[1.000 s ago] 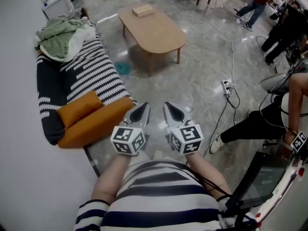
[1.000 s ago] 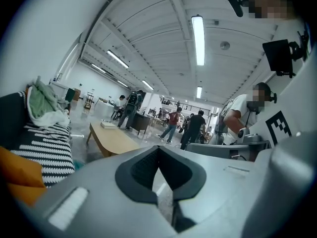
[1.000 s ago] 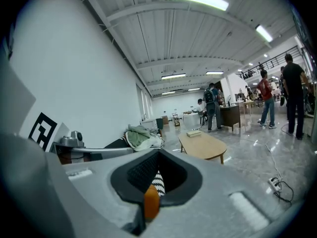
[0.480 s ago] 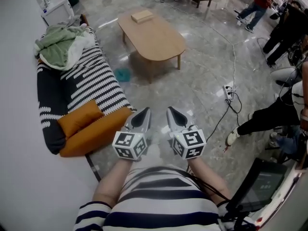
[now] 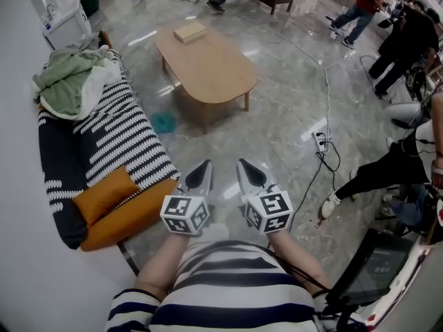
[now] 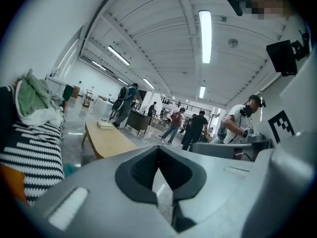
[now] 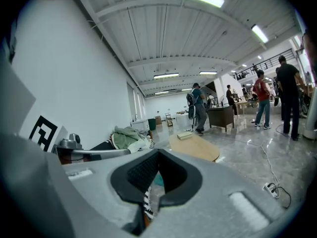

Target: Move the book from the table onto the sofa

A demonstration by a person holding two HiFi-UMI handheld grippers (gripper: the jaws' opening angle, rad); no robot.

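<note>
black-white striped sofa (image 5: 118, 133), orange cushion (image 5: 104, 194)

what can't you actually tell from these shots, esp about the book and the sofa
- book: cover and title too small in the head view, smaller still in both gripper views
- sofa: far end buried under the green blanket in the head view; cut off by the left edge in the left gripper view
- hands: hidden beneath the marker cubes of the left gripper and right gripper in the head view
</note>
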